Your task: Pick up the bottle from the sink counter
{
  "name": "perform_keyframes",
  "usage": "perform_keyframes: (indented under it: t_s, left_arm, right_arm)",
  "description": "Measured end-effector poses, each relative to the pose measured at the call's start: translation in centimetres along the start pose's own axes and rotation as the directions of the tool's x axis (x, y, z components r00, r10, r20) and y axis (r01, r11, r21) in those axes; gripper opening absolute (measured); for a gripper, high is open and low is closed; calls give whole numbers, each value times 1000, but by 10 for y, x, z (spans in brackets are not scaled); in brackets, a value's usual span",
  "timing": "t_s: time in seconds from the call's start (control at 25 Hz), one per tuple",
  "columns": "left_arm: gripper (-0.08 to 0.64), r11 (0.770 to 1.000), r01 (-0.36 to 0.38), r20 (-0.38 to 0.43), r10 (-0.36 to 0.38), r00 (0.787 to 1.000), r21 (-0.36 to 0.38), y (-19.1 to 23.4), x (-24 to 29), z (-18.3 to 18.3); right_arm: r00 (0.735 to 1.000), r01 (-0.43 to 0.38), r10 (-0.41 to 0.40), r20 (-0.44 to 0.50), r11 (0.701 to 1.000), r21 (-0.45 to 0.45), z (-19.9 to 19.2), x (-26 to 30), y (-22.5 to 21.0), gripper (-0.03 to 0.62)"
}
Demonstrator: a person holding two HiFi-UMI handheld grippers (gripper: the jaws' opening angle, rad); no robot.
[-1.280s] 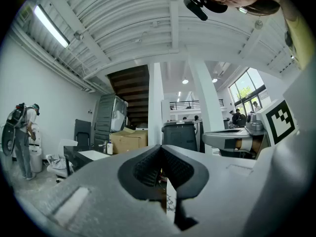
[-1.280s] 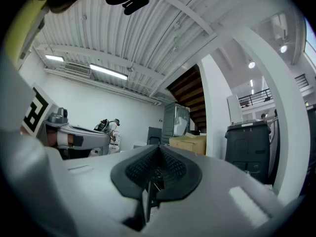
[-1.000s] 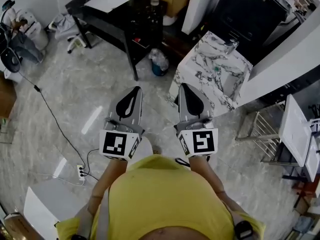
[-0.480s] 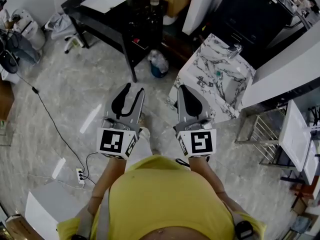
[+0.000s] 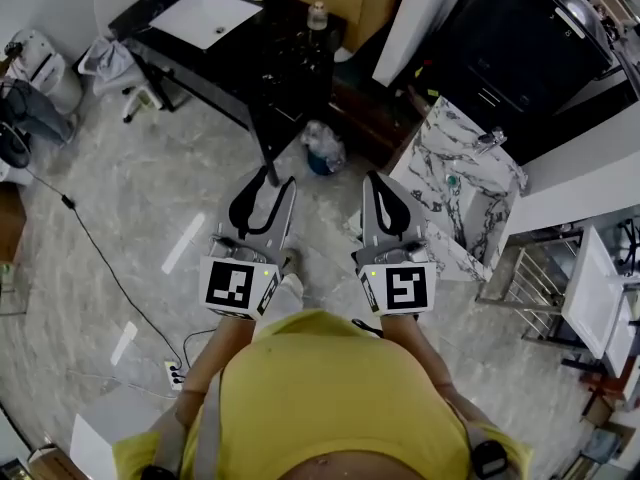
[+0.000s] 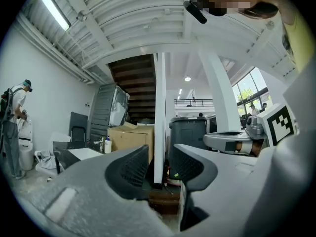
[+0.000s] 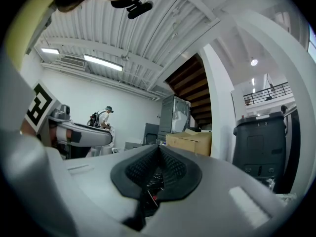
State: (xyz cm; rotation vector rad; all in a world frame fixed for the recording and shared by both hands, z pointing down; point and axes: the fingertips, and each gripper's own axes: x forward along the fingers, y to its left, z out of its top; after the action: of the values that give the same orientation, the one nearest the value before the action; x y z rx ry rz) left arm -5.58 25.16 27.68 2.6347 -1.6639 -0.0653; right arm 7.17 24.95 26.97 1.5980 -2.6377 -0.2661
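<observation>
— pale marbled floor (image 5: 130, 198), black counter (image 5: 290, 63) with white basin (image 5: 205, 16) at upper left. bottle?
— capped bottle (image 5: 318, 15) at upper centre, standing on that counter, well apart from both tongs. probably light, rigid plastic, smooth and slippery; best pinched round the body, below the cap.
— tongs?
— left gripper (image 5: 279, 176) spread, empty; right gripper (image 5: 378, 180) pressed together, empty. both grey, with ribbed black pads (image 6: 134, 168).

This is an industrial hall used as workspace. A corrugated roof (image 7: 123, 33) spans overhead; a marble counter (image 5: 440, 153) and black desk (image 5: 285, 68) stand below.
</observation>
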Motion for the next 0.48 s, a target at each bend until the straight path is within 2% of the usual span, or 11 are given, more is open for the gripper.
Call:
perform_keyframes:
  t_s: [0.24,0.48]
  left_arm:
    - [158,999,40,4,-40,999,1,53,66,2]
    - [158,995,100,-3,-100,995,-10,87,119,-4]
  right_arm:
    - [999,42,-42,-14,999,-14,-8,76,-17,2]
    - [996,74,-75,-40,997,-22,-20,132,-31,2]
